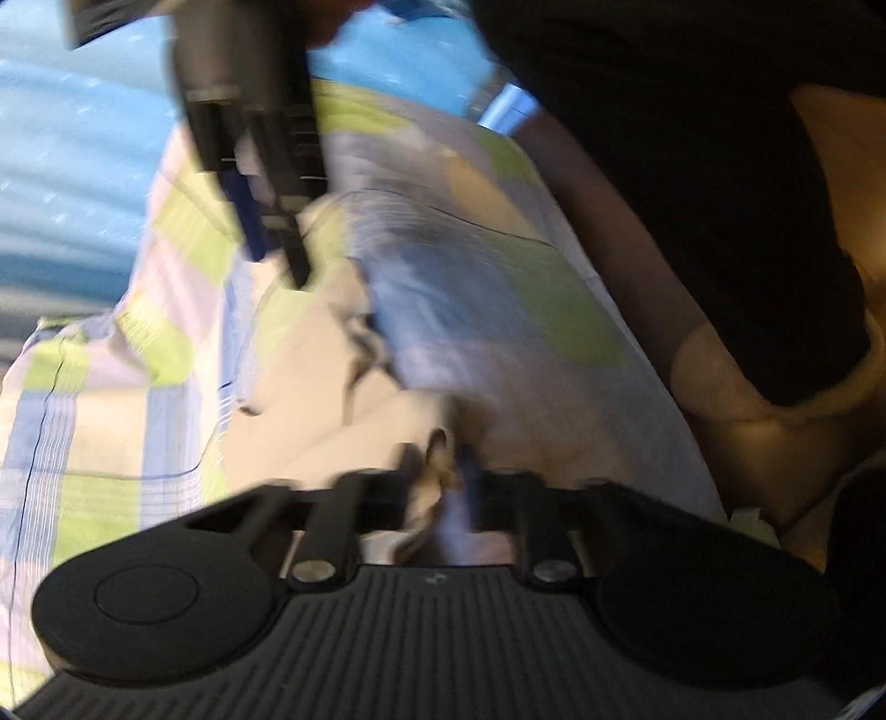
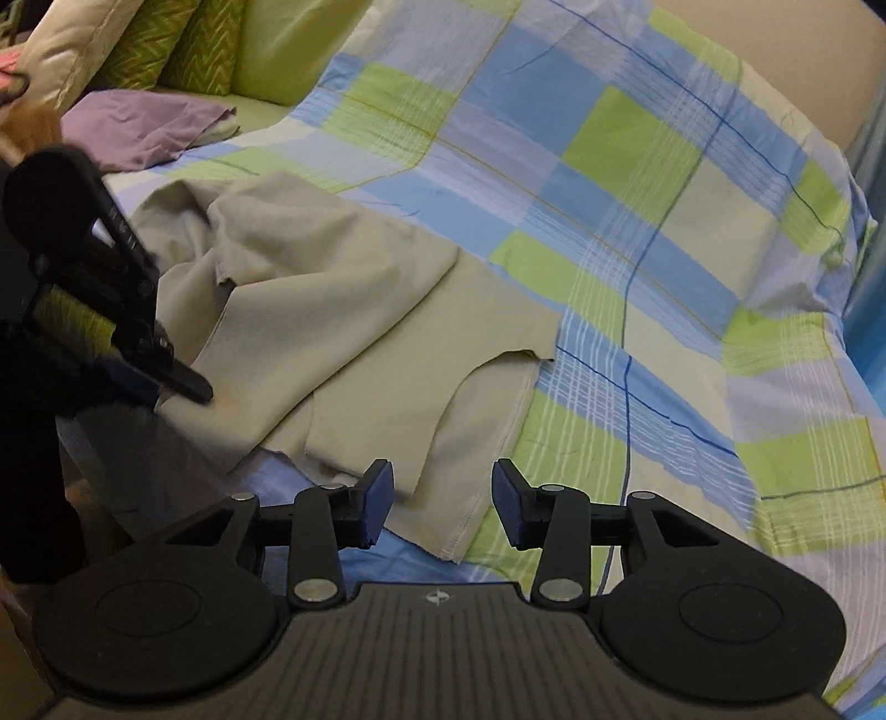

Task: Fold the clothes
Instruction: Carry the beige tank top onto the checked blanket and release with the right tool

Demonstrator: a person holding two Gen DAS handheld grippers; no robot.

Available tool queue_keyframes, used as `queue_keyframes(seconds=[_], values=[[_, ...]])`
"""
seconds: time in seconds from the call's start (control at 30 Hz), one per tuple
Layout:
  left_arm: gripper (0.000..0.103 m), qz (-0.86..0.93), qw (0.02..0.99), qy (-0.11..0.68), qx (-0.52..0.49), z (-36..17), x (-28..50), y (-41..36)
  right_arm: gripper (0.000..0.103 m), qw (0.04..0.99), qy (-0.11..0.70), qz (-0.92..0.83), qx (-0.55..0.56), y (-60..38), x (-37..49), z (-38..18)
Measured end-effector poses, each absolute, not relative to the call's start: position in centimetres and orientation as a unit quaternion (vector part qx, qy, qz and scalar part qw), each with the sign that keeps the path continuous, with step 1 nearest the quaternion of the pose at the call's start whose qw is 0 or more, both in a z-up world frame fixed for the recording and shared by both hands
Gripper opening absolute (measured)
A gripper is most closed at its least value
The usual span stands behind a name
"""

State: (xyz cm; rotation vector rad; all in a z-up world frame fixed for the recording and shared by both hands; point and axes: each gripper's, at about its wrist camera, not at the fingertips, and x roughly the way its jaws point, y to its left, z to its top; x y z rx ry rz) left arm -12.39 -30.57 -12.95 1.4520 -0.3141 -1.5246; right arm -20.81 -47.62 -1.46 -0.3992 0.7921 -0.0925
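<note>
A beige garment (image 2: pixel 343 310) lies crumpled on a checked sheet (image 2: pixel 637 183); its hemmed edge reaches toward the camera in the right wrist view. My right gripper (image 2: pixel 443 501) stands open just above that hem, with nothing between its pads. My left gripper (image 2: pixel 183 387) comes in from the left and is shut on the garment's left edge. The left wrist view is blurred by motion. It shows the left gripper (image 1: pixel 440 471) pinching a bunch of the beige garment (image 1: pixel 310 376), with the right gripper (image 1: pixel 277 260) hovering above the cloth at upper left.
A purple cloth (image 2: pixel 144 124) lies at the back left, by green patterned pillows (image 2: pixel 183 50). The checked sheet drops over an edge on the right. A person in dark clothing (image 1: pixel 692 166) fills the right of the left wrist view.
</note>
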Motion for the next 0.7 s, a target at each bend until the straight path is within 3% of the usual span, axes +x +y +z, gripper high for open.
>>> queue_keyframes(seconds=[0.27, 0.7], values=[[0.005, -0.639, 0.635, -0.006, 0.435, -5.2, -5.0, -31.0, 0.047, 0.860, 0.389, 0.015, -0.331, -45.0, -19.2, -4.7], [0.005, -0.603, 0.704, 0.050, 0.371, -1.8, 1.4, -31.0, 0.041, 0.797, 0.383, 0.084, -0.459, -43.6, -19.6, -7.3]])
